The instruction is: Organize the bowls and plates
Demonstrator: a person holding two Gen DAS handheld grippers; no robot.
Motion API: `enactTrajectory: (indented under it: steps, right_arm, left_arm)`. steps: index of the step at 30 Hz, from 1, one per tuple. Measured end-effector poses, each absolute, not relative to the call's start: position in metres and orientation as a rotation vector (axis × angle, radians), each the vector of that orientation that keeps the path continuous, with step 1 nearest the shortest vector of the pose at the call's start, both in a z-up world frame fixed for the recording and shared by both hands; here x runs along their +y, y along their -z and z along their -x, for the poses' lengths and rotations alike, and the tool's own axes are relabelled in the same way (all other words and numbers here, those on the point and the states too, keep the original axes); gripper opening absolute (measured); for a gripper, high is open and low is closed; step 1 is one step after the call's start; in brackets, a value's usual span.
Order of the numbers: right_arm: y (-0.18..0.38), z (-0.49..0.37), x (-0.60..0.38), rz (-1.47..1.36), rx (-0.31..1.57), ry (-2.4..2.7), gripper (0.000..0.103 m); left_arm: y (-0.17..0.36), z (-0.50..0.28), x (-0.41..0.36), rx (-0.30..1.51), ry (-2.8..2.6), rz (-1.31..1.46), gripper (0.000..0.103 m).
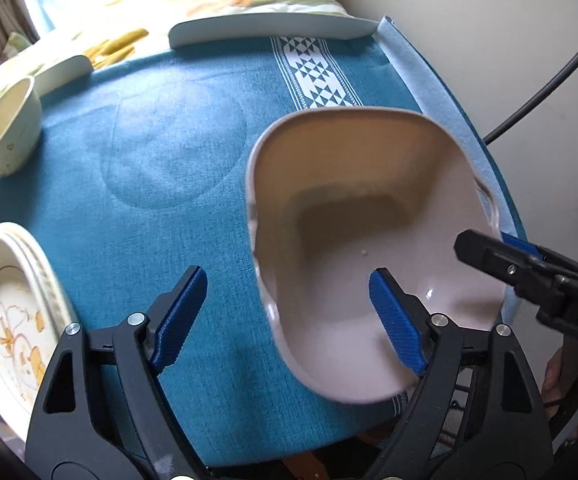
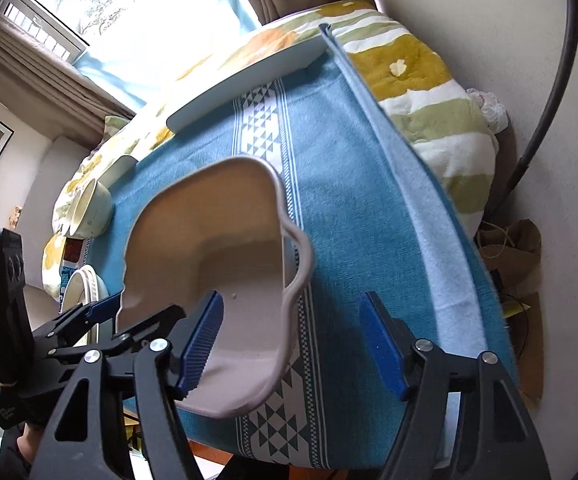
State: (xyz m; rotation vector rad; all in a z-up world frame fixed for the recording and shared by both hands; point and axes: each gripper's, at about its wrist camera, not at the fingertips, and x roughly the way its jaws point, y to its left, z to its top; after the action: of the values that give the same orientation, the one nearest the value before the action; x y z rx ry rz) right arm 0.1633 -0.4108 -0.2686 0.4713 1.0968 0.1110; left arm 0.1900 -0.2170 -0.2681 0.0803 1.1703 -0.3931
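On the blue tablecloth (image 1: 161, 168) sits the pink bowl (image 1: 369, 240), near edge. Left gripper (image 1: 293, 320) and right gripper (image 2: 299, 344) both wide, each straddling a rim, nothing clamped. Next: close, lift toward cream bowls (image 1: 5, 128).

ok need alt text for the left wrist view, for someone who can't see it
A large pinkish-beige dish with a wavy rim sits on a teal tablecloth, the open left gripper straddling its near-left rim. The right gripper reaches over its right edge; a floral plate and cream bowl sit left.
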Motion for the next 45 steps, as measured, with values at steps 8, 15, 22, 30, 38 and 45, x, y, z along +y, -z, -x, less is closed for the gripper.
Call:
enactTrajectory:
  steps: [8, 15, 22, 30, 38, 45]
  right_arm:
    - [0.188, -0.145, -0.392, -0.374, 0.957, -0.247, 0.066]
    - [0.129, -0.165, -0.341, -0.324, 0.821, -0.451, 0.102]
    - [0.087, -0.208, -0.265, -0.157, 0.732, -0.561, 0.102]
    - [0.093, -0.278, -0.170, -0.066, 0.796, -0.591, 0.102]
    - [0.154, -0.367, -0.113, -0.073, 1.010, -0.477, 0.102]
    - [0.217, -0.408, -0.082, -0.084, 1.197, -0.441, 0.065]
  left_arm:
    - [0.177, -0.150, -0.169, 1.030, 0.325, 0.003, 0.082]
    - [0.106, -0.139, -0.102, 0.863, 0.165, 0.064, 0.102]
    - [0.089, -0.167, -0.018, 0.857, 0.051, 0.141, 0.102]
    - [0.107, -0.235, 0.062, 0.899, 0.025, 0.215, 0.102]
    - [0.177, -0.329, 0.103, 1.075, 0.098, 0.294, 0.093]
    - [0.246, -0.380, 0.109, 1.228, 0.141, 0.345, 0.045]
